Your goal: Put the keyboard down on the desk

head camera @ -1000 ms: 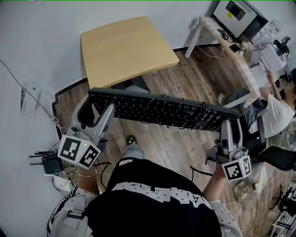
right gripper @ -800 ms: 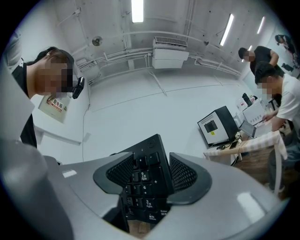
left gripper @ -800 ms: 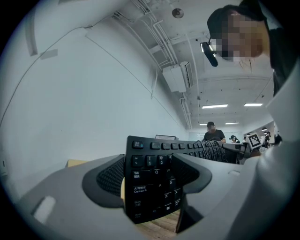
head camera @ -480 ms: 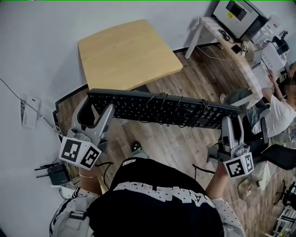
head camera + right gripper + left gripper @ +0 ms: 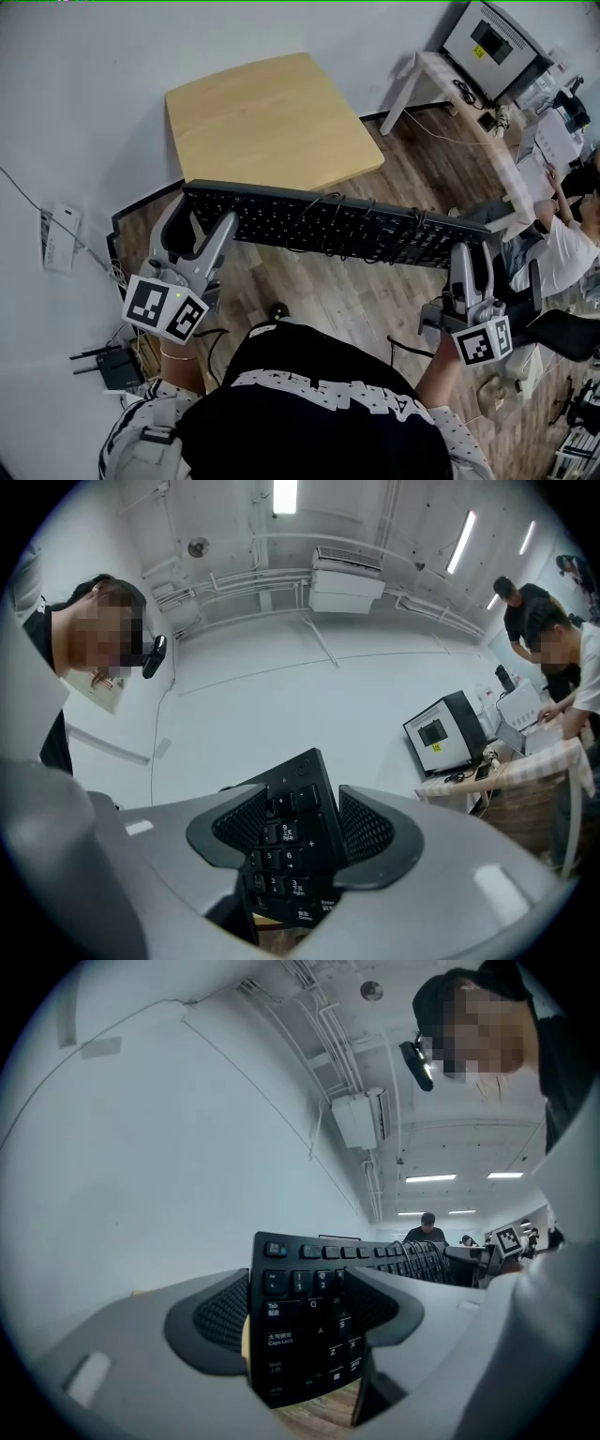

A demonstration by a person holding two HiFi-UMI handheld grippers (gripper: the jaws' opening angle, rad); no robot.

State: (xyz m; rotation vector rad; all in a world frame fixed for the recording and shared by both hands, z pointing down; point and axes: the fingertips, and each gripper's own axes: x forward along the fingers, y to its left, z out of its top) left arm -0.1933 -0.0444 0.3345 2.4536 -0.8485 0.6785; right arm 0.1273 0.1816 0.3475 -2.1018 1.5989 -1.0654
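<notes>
A long black keyboard [image 5: 328, 224] with its cable wound around it hangs in the air, level, just short of the near edge of a light wooden desk [image 5: 267, 117]. My left gripper [image 5: 199, 228] is shut on the keyboard's left end [image 5: 300, 1326], the pads clamping it by its front and back edges. At the other end, my right gripper [image 5: 469, 255] is shut on the number-pad end [image 5: 286, 841]. The keyboard's key side faces up in the head view.
A white table [image 5: 469, 103] with a monitor [image 5: 492, 42] stands at the far right, with seated people [image 5: 562, 234] beside it. A power strip [image 5: 58, 239] and cables lie by the wall at left. Wood floor [image 5: 366, 300] lies under the keyboard.
The keyboard and both grippers keep their hold. The desk has shifted slightly in view and the foot below has drawn back, as the person steps toward the desk.
</notes>
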